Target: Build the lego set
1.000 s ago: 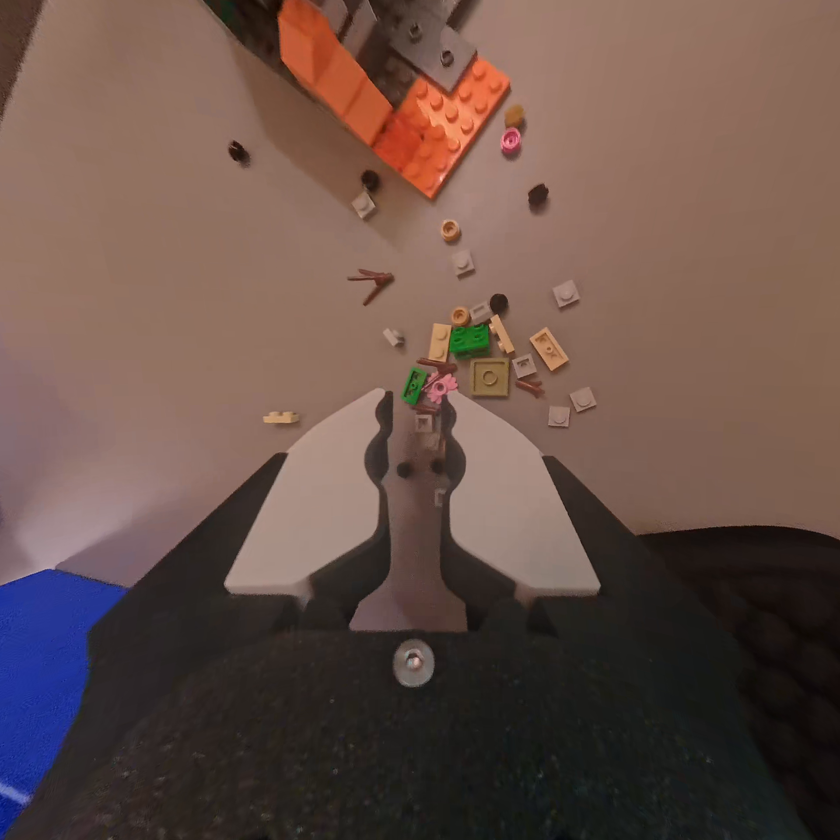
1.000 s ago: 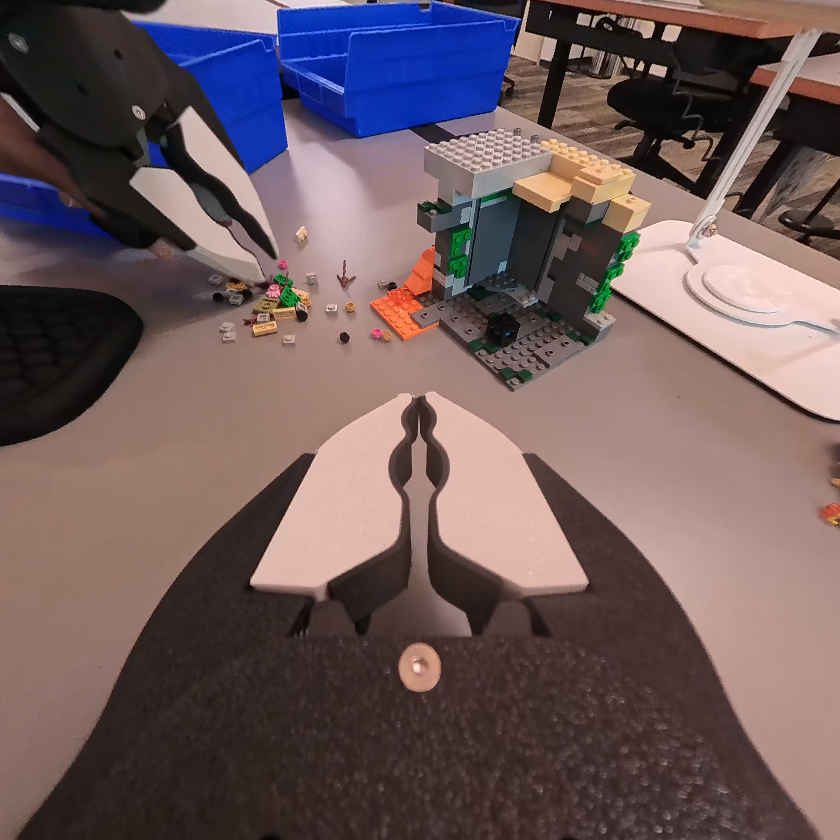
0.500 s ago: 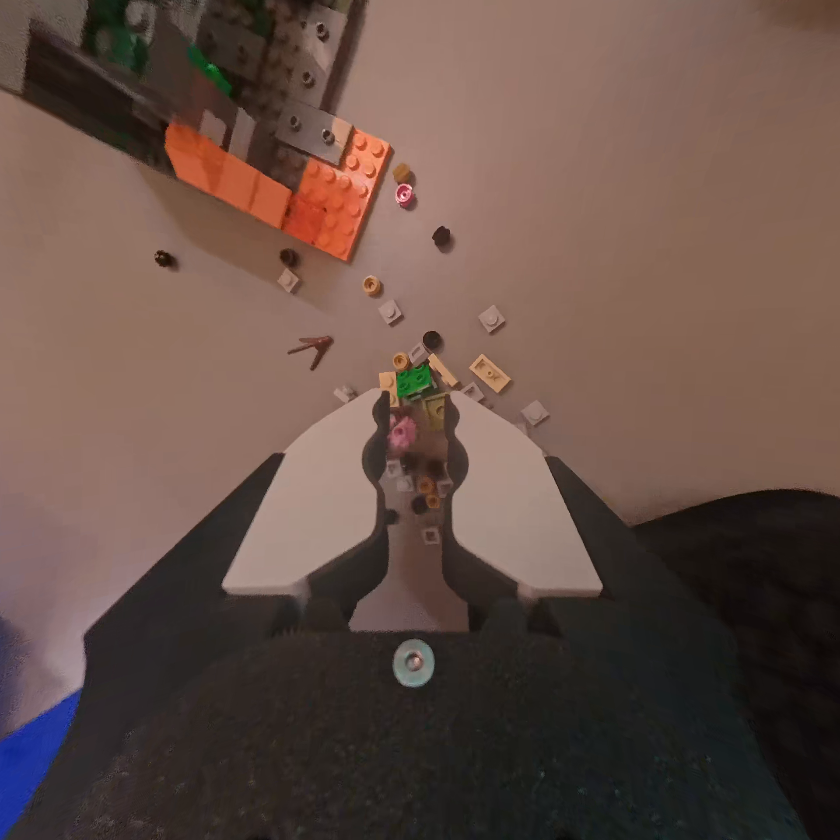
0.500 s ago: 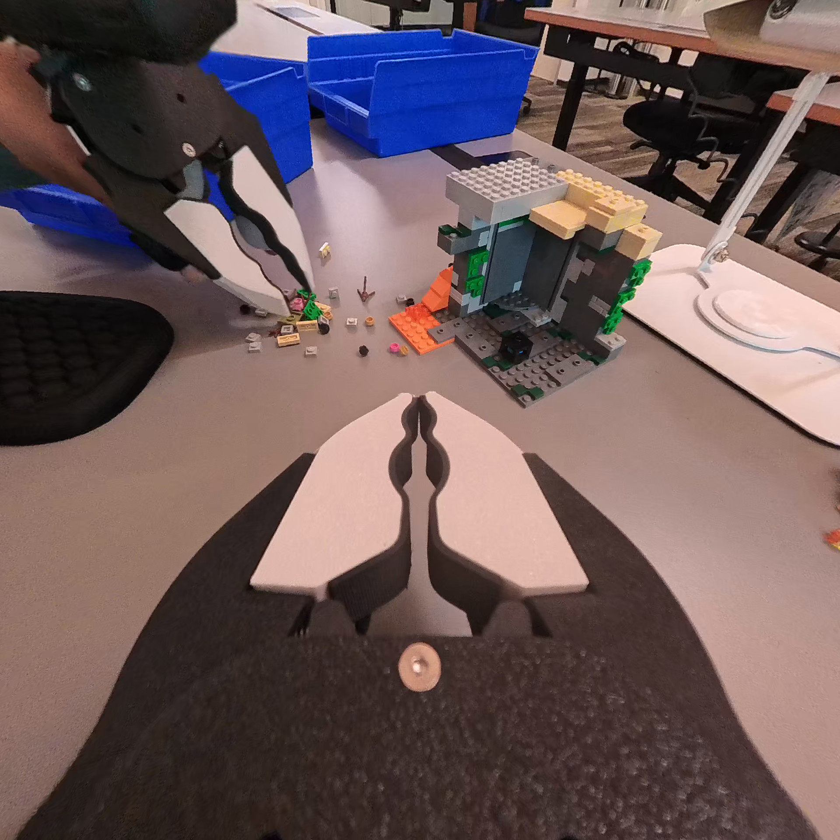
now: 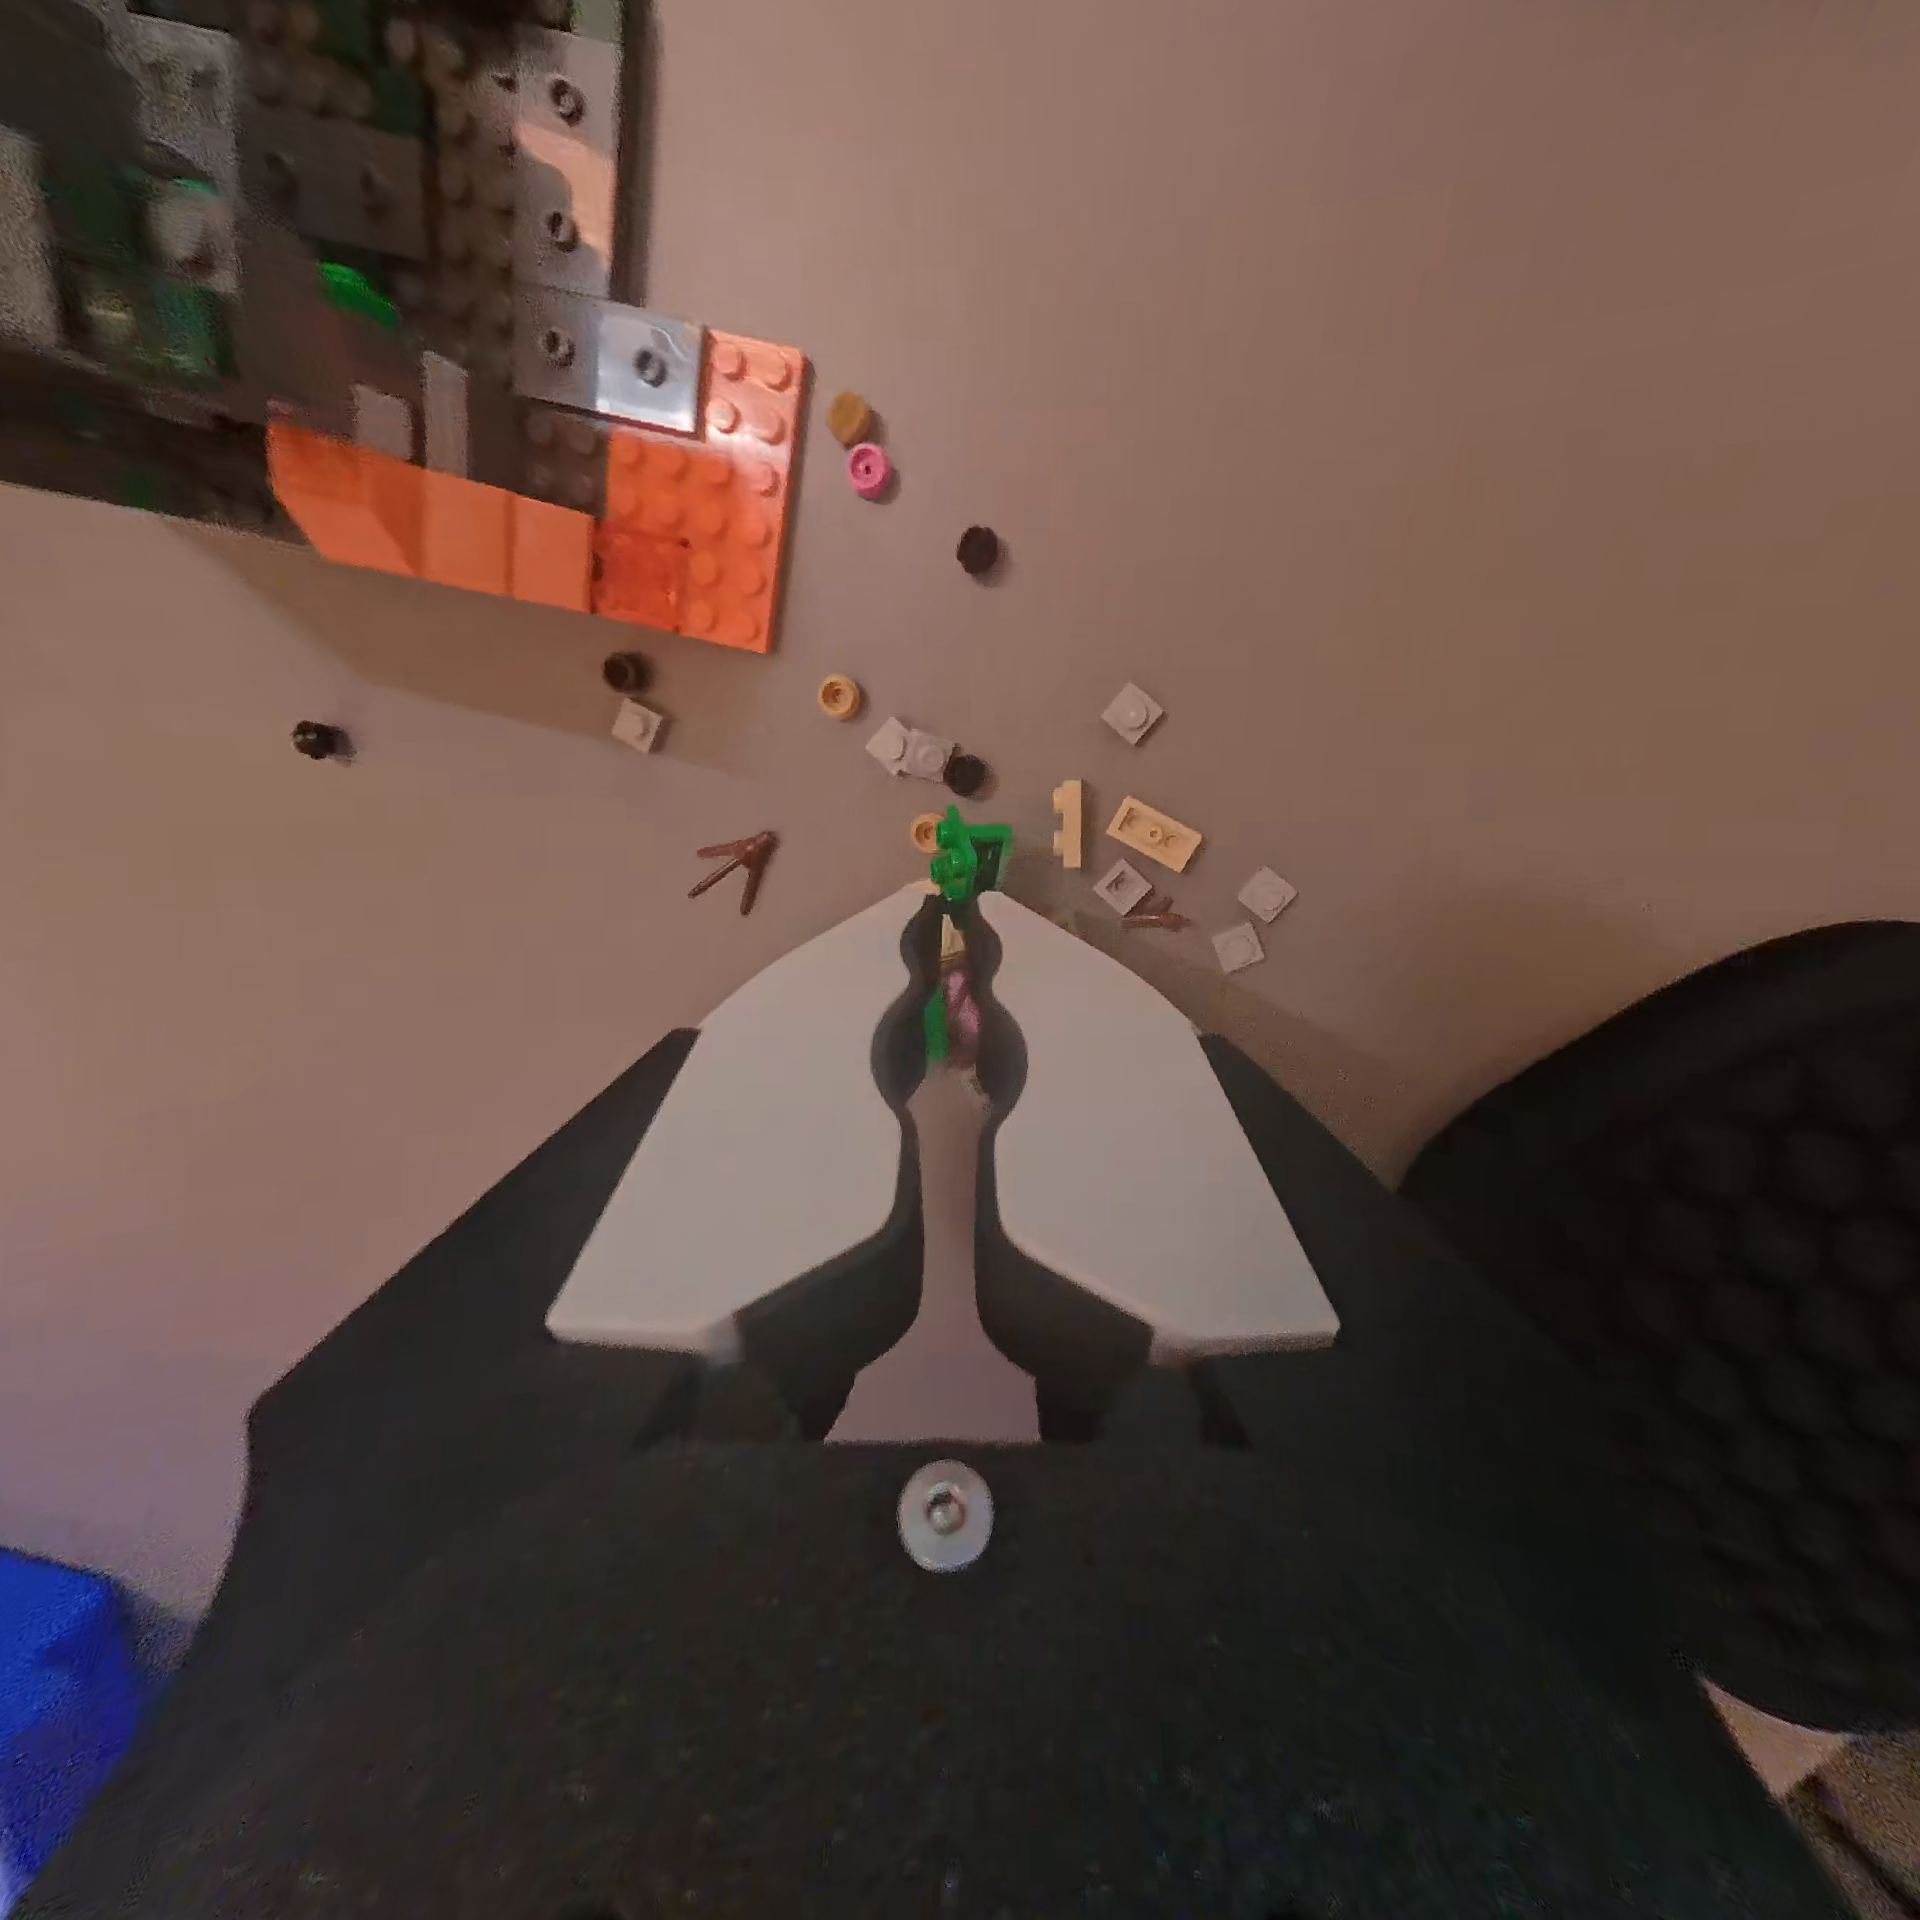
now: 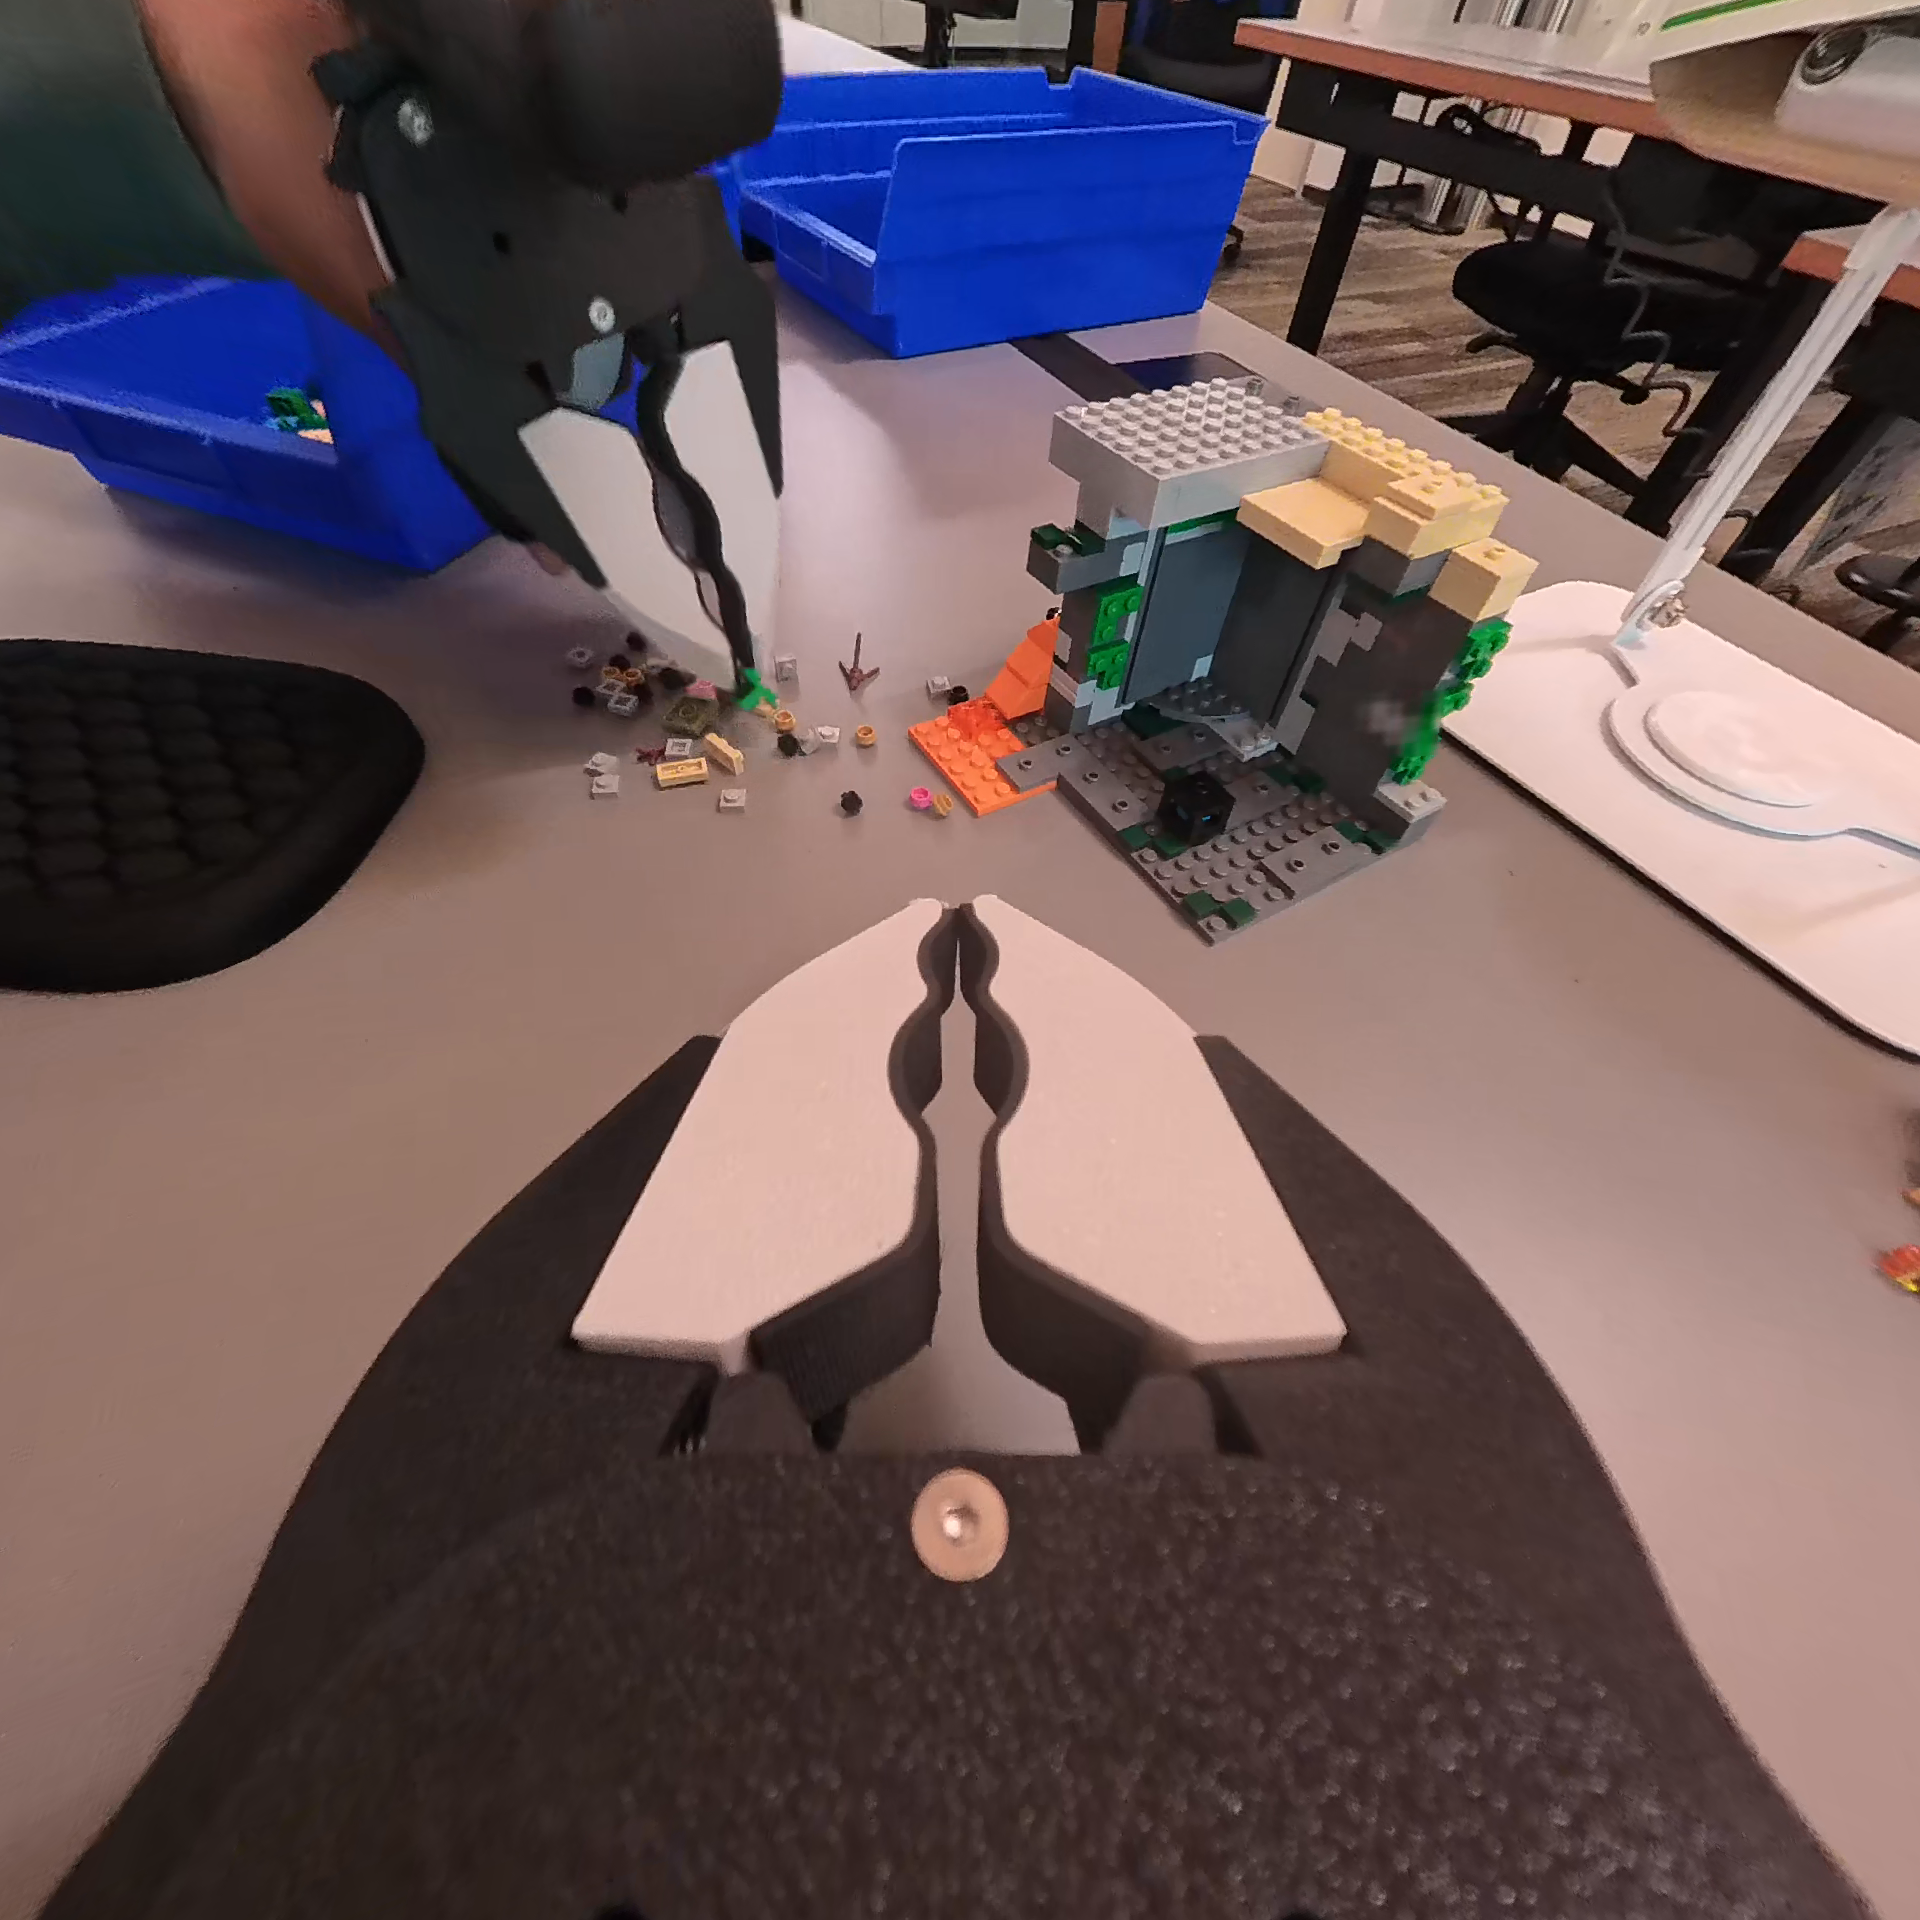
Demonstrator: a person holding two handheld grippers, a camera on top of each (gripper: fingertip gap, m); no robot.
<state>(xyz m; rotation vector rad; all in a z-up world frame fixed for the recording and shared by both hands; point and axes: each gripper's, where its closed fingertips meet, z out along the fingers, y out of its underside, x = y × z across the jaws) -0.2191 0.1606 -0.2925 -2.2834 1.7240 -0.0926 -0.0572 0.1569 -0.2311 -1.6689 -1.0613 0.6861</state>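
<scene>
My left gripper [image 5: 954, 912] is shut on a small green plate [image 5: 964, 854], held edge-up at the fingertips just over the pile of loose pieces [image 5: 1132, 831]. The right wrist view shows the same gripper [image 6: 746, 665] with the green plate [image 6: 754, 690] at its tips, low over the pile [image 6: 686, 738]. The lego building [image 6: 1247, 623], grey with tan roof bricks, green leaves and an orange plate [image 6: 966, 753], stands right of the pile; its orange plate also shows in the left wrist view [image 5: 686, 520]. My right gripper [image 6: 958, 912] is shut and empty above the bare table.
Blue bins [image 6: 997, 197] stand at the back and back left [image 6: 208, 416]. A black mesh pad [image 6: 156, 800] lies left, a white lamp base [image 6: 1714, 748] right. A brown twig piece [image 5: 738, 862] and scattered small studs lie around the pile. Tip to tip, the grippers are about 20 cm apart.
My left gripper moved down into the pile and its jaws closed on the green plate, which now stands on edge between the tips. The right gripper stayed shut and hardly moved.
</scene>
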